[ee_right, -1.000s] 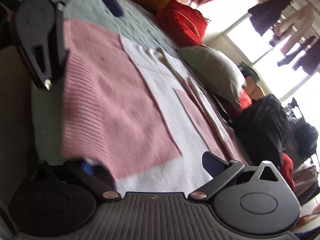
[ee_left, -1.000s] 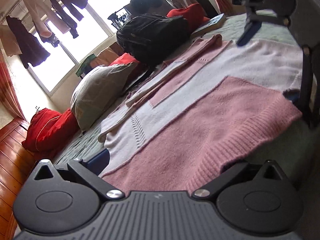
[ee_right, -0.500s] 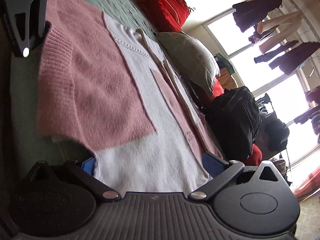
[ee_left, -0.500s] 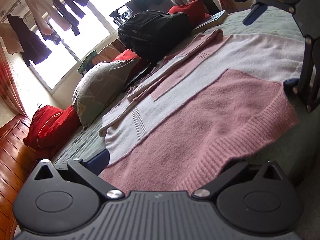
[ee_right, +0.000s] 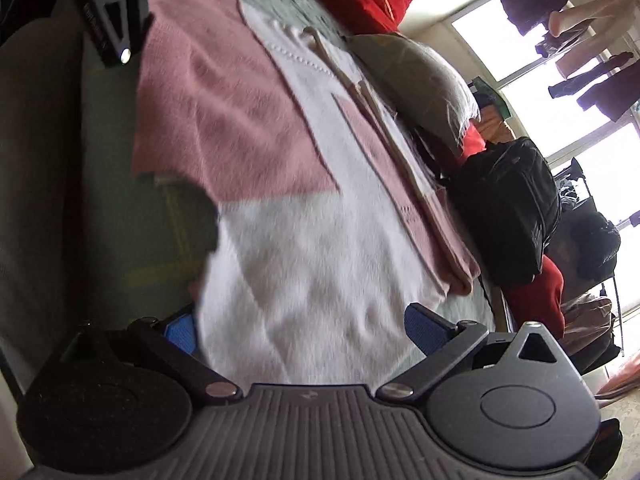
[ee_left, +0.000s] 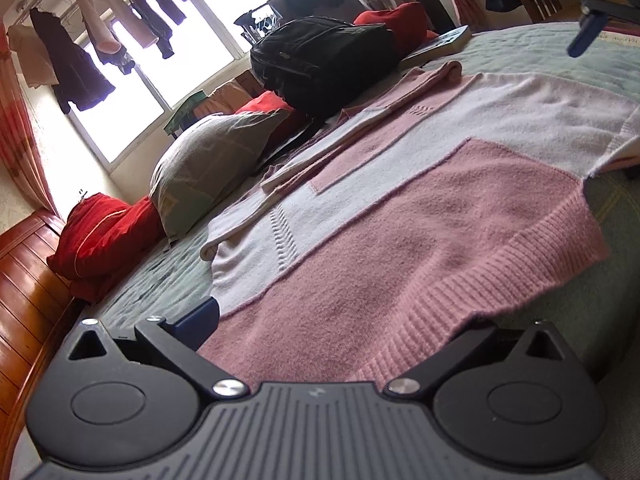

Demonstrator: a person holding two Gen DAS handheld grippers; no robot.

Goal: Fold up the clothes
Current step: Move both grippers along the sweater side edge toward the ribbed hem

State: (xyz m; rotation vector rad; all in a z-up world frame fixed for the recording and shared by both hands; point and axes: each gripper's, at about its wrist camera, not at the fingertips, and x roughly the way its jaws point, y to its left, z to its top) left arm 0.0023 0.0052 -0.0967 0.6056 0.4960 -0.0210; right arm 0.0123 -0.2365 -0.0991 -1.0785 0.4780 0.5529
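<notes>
Sweater (ee_left: 420,216) lies flat on bed (ee_left: 560,56), backpack (ee_left: 320,60) at 12 o'clock. Left gripper (ee_left: 340,320) open, straddling pink hem; right gripper (ee_right: 304,324) open over white edge.

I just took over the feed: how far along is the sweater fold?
Done: the sweater lies flat on the bed, with a sleeve folded across its far side. In hand: the left claw and the right claw each straddle the near hem at a corner, jaws apart, nothing pinched yet. Left: closing on the hem and folding the body over; no body fold shows.
</notes>
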